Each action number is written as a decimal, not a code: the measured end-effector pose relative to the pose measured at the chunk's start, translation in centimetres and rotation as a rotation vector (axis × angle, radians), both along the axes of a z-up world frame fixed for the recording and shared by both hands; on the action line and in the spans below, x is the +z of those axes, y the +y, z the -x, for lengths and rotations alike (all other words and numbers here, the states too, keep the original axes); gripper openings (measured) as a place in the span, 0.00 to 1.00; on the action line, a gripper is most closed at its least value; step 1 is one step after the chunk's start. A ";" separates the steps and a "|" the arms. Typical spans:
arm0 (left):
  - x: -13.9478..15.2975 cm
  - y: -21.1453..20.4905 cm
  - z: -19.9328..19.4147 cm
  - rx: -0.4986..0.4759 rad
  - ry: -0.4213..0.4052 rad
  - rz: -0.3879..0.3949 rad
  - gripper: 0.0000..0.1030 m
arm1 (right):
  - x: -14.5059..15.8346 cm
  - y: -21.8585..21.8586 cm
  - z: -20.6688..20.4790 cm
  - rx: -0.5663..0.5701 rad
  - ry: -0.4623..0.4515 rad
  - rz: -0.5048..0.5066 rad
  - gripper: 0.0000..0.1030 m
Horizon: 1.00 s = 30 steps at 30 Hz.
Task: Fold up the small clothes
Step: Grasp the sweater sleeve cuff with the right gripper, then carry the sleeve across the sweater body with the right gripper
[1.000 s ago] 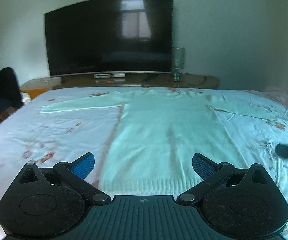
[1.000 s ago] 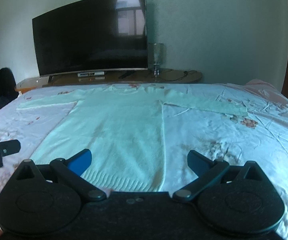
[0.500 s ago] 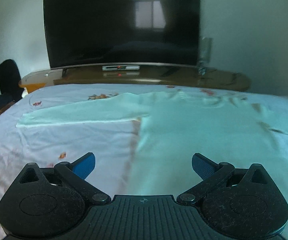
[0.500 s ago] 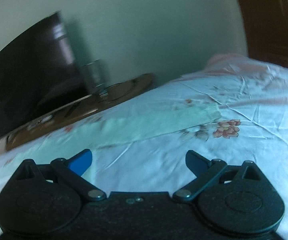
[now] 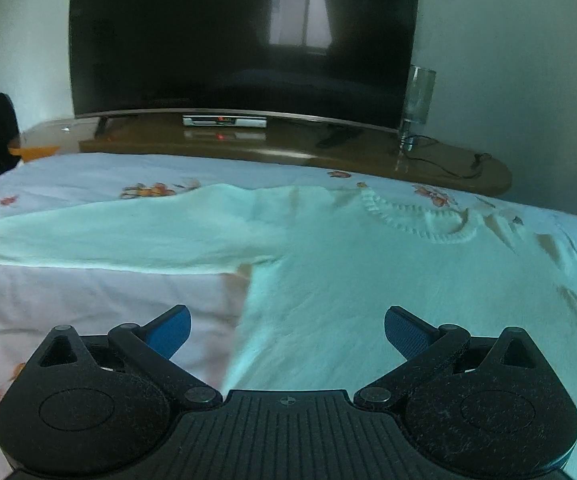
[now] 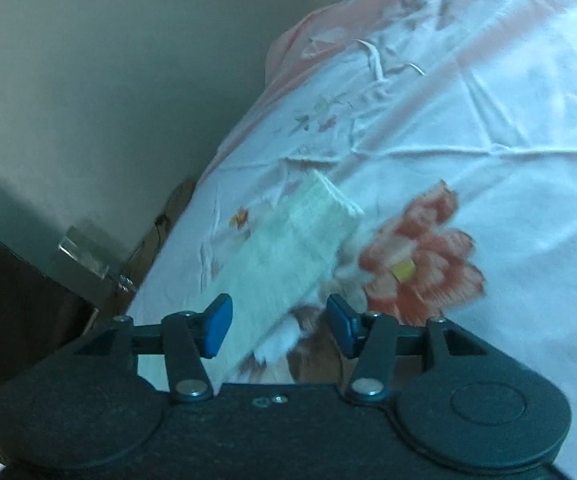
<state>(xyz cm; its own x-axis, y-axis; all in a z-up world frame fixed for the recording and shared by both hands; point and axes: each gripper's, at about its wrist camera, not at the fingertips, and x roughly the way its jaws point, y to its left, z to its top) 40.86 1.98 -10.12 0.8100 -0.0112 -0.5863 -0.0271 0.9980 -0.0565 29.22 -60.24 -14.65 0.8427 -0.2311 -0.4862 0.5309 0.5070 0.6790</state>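
Note:
A pale mint knitted sweater (image 5: 388, 276) lies flat on the bed, neckline at the far side, its left sleeve (image 5: 120, 236) stretched out to the left. My left gripper (image 5: 286, 330) is open and empty, low over the sweater's left side near the armpit. In the right wrist view the end of the right sleeve with its ribbed cuff (image 6: 324, 208) lies on the sheet. My right gripper (image 6: 278, 328) is open, jaws partly narrowed, straddling the sleeve just behind the cuff without pinching it.
The bed has a white floral sheet (image 5: 68, 304) with a large red flower print (image 6: 420, 256). A wooden TV stand (image 5: 288, 144) with a large dark TV (image 5: 240, 40) and a glass vase (image 5: 418, 96) stands past the bed's far edge. A wall (image 6: 88, 80) is close by.
Both grippers moved forward along the sweater. The left went toward the left armpit. The right swung right and tilted down over the right cuff, its jaws narrowing.

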 end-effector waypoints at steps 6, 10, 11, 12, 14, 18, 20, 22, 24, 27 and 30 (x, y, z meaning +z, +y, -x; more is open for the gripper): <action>-0.5 -0.7 -2.1 -0.029 0.005 -0.017 1.00 | -0.3 0.1 -0.4 -0.030 -0.001 0.019 0.32; -0.5 -0.2 -2.3 -0.042 0.021 -0.004 1.00 | -0.6 -0.6 -1.0 -0.040 0.041 0.050 0.17; -0.4 0.1 -2.2 -0.044 0.019 -0.007 1.00 | -0.6 -0.9 -1.4 -0.033 0.049 0.059 0.17; -0.3 0.3 -2.1 -0.045 0.017 -0.008 1.00 | -0.5 -1.1 -1.8 -0.027 0.060 0.066 0.20; 0.0 1.0 -1.9 -0.050 0.020 -0.004 1.00 | -0.1 -1.3 -2.4 -0.013 0.065 0.065 0.26; 0.2 2.7 -1.9 -0.035 0.028 -0.029 1.00 | 1.2 -0.1 -4.1 0.005 0.123 0.157 0.04; 0.1 3.6 -2.5 -0.010 0.062 -0.071 1.00 | 2.6 1.9 -4.9 0.029 0.130 0.258 0.04; -0.2 4.7 -3.3 0.021 0.100 -0.087 1.00 | 3.9 4.6 -6.1 0.082 0.121 0.335 0.04; -0.1 5.8 -3.6 0.046 0.105 -0.069 1.00 | 4.9 8.2 -7.8 0.157 0.135 0.424 0.04; 0.1 6.7 -3.5 0.046 0.119 -0.035 1.00 | 5.8 14.6 -10.6 0.309 0.111 0.511 0.04; 0.2 7.2 -3.1 0.012 0.128 0.026 1.00 | 5.8 22.4 -13.7 0.503 0.083 0.566 0.04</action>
